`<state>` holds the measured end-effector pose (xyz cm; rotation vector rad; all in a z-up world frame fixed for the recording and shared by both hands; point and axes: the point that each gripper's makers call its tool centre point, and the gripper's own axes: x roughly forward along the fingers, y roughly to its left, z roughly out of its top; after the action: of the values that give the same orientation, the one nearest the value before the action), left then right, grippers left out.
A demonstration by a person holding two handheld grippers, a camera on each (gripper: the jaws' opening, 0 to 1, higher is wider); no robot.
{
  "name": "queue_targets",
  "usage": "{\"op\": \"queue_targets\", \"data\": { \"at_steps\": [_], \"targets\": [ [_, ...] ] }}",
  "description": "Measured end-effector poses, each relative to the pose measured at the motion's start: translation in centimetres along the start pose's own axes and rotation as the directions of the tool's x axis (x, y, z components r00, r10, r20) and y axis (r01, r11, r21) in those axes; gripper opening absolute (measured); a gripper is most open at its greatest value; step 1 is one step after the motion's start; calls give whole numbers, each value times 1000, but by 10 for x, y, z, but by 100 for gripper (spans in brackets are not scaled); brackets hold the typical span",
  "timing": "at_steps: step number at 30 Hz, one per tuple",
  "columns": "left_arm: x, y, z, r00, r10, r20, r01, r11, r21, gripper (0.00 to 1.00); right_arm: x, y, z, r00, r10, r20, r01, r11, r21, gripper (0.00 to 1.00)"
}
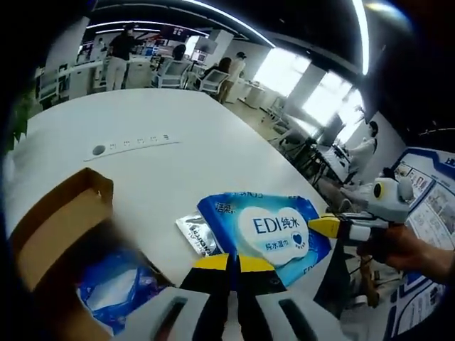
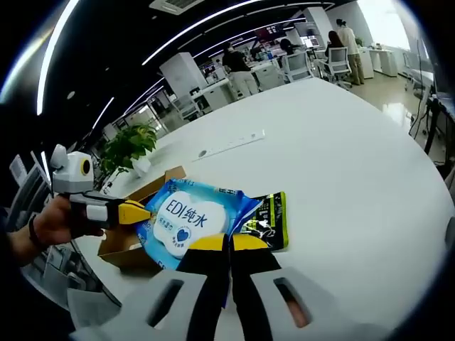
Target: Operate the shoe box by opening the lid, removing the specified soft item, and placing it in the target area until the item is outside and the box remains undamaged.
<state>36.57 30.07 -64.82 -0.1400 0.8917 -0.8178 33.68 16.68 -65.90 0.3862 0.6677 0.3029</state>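
On the table: we see the blue wipes pack (image 1: 274, 229) pinched by both grippers, jaws pressed on it.
Left gripper: (image 1: 231, 261).
Right gripper: (image 2: 229, 243).
Hidden: box (image 1: 53, 227) interior blurred; we cannot read the small packet (image 2: 266, 220).
Surface: white table (image 2: 341, 156).
Room: open office.

Each gripper has black jaws with yellow tips and a grey-white body: left gripper (image 1: 233, 264), right gripper (image 2: 229, 245). The hand (image 2: 51, 222) wears a dark wristband.
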Motion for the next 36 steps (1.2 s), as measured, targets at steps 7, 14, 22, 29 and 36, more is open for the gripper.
{"op": "queue_targets", "data": {
  "at_steps": [7, 14, 22, 29, 36],
  "targets": [
    [17, -10, 0, 1000, -10, -18, 11, 1000, 10, 1, -2, -19, 3, 1000, -17, -2, 17, 1000, 8, 0],
    [30, -10, -3, 999, 5, -40, -4, 999, 35, 1, 8, -33, 7, 1000, -21, -13, 21, 1000, 22, 0],
    [37, 2, -9, 998, 36, -59, -34, 999, 32, 0, 30, -39, 12, 999, -10, -39, 10, 1000, 5, 0],
    [44, 14, -12, 996, 61, -72, -60, 998, 23, 0, 54, -44, 17, 998, -2, -65, 1, 1000, -14, 0],
    [52, 26, -9, 993, 78, -84, -77, 997, 14, 0, 70, -41, 18, 996, 10, -89, -12, 1000, -23, 0]
  ]
}}
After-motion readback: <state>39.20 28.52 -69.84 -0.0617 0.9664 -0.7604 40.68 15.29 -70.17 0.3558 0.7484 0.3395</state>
